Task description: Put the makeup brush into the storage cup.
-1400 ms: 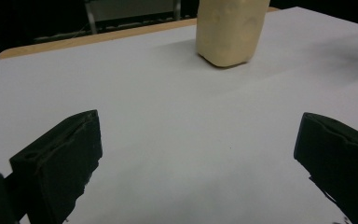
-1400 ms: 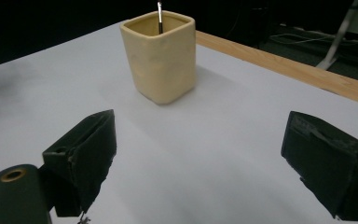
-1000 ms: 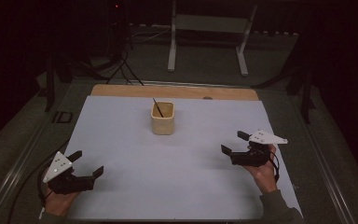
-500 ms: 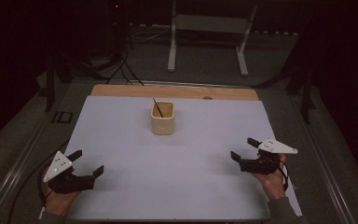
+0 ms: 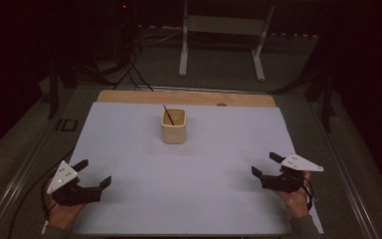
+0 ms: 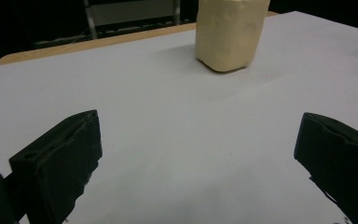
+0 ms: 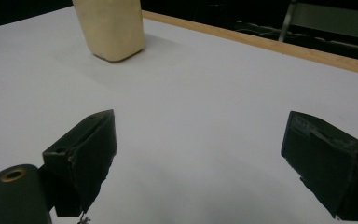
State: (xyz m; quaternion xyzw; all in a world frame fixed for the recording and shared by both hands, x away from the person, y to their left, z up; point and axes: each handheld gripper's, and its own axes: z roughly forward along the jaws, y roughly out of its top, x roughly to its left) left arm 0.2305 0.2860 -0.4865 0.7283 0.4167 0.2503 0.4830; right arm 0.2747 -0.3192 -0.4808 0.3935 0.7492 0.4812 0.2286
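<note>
1. The left gripper (image 5: 93,172) sits at the near left of the white sheet (image 5: 219,159), low over it, held in a hand at the near edge. Its jaws stand spread wide with only bare sheet between them; they hold nothing, and whether they touch the sheet cannot be told.

2. The right gripper (image 5: 267,166) sits at the near right of the sheet. Its jaws are also spread wide and empty, with blank sheet showing between them in the right gripper view.

3. The cream cup (image 5: 173,126) stands upright on the far middle of the sheet, well apart from both grippers. A thin dark stick (image 5: 168,114) leans inside it, its top tilted to the far left.

4. In the left gripper view the cup (image 6: 229,32) stands far ahead and right of centre; in the right gripper view it (image 7: 110,28) stands far ahead and to the left.

5. The wooden table edge (image 5: 129,96) shows as a strip along the far side of the sheet.

6. Open sheet lies between the two grippers and from each of them to the cup, unbroken.

7. The left gripper lies close to the sheet's left and near edges; the right gripper lies close to the right edge.
</note>
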